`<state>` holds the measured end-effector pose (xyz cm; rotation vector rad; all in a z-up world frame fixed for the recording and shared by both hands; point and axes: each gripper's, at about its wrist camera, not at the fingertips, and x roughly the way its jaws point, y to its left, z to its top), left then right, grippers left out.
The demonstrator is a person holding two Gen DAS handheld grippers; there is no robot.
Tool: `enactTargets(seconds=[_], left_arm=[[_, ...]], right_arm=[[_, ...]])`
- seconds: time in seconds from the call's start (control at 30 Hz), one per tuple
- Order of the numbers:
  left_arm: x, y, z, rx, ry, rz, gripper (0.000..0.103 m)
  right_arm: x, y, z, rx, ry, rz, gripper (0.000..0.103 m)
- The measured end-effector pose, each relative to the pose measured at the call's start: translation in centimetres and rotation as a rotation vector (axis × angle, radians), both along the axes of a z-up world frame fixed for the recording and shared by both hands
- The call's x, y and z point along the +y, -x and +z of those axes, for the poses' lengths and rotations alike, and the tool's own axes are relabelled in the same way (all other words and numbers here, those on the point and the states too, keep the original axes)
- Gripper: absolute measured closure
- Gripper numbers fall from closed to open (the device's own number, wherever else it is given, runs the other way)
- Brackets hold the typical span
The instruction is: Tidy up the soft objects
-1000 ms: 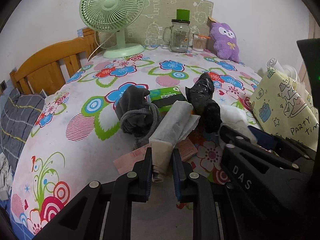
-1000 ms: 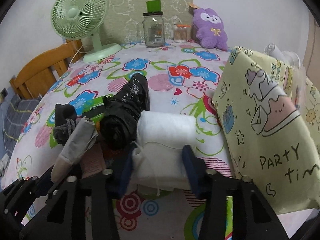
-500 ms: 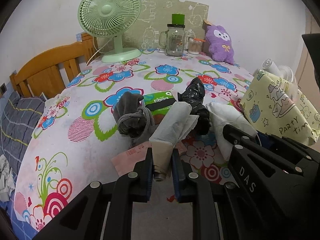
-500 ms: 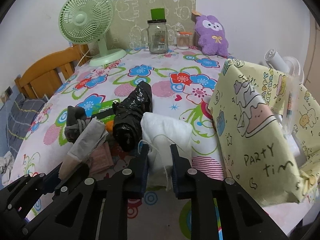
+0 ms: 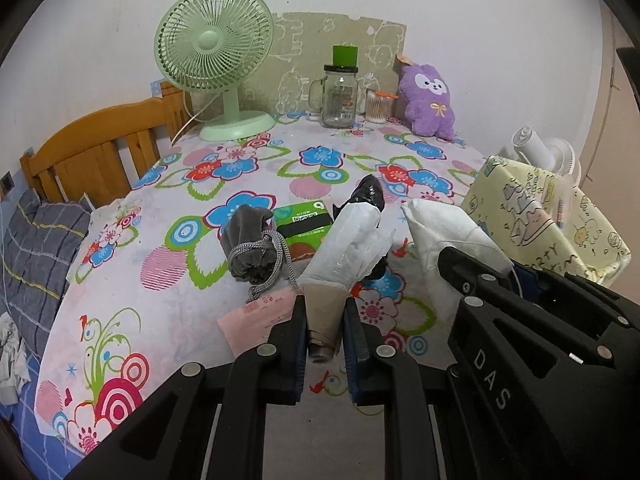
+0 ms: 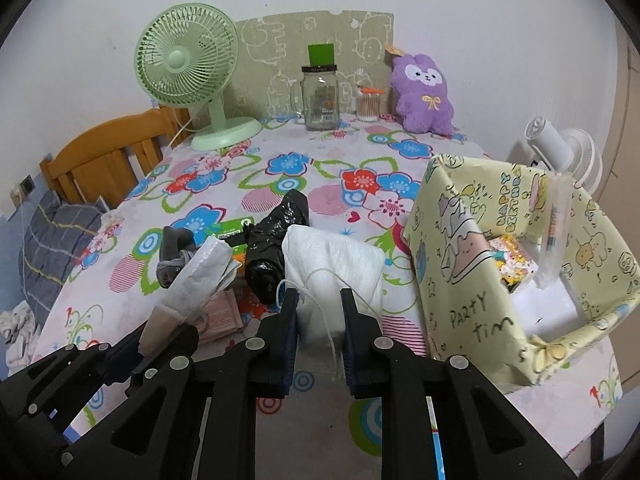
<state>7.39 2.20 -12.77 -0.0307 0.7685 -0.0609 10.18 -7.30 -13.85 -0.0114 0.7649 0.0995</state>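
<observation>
My left gripper [image 5: 325,322] is shut on a white and tan paper packet [image 5: 344,252], held just above the flowered tablecloth. My right gripper [image 6: 319,312] is shut on a white fabric pouch [image 6: 332,258] with a thin drawstring, lifted off the cloth. On the table lie a grey drawstring bag [image 5: 250,246], a black plastic bag [image 6: 276,236] and a green card packet [image 5: 306,224]. A pink slip [image 5: 256,318] lies under the left fingers. The right gripper's body fills the lower right of the left wrist view.
A yellow "party time" fabric box [image 6: 516,264] stands open at the right, with small items inside. At the back are a green fan [image 5: 218,60], a glass jar [image 5: 340,94], a cotton swab cup [image 5: 378,106] and a purple plush [image 5: 428,102]. A wooden headboard [image 5: 100,152] sits left.
The right gripper closed on the white pouch, squeezing it narrow, and lifted it. Both grippers rose, each with its item, so the table looks farther away.
</observation>
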Motion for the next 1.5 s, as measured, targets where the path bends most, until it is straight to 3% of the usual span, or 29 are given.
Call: enactTargets(seconds=[0.73,1.5], left_arm=[[-0.4,2.3,5.4,-0.092,-0.010,0.006,0.089],[-3.5,1.2,9.8,-0.155,0.000,-0.030,0.089]], right_arm=[[0.0,2.8,5.8,-0.089,0.006,0.044,0.081],[-2.8,1.8,10.6,-0.148,0.006,0.048,0.081]])
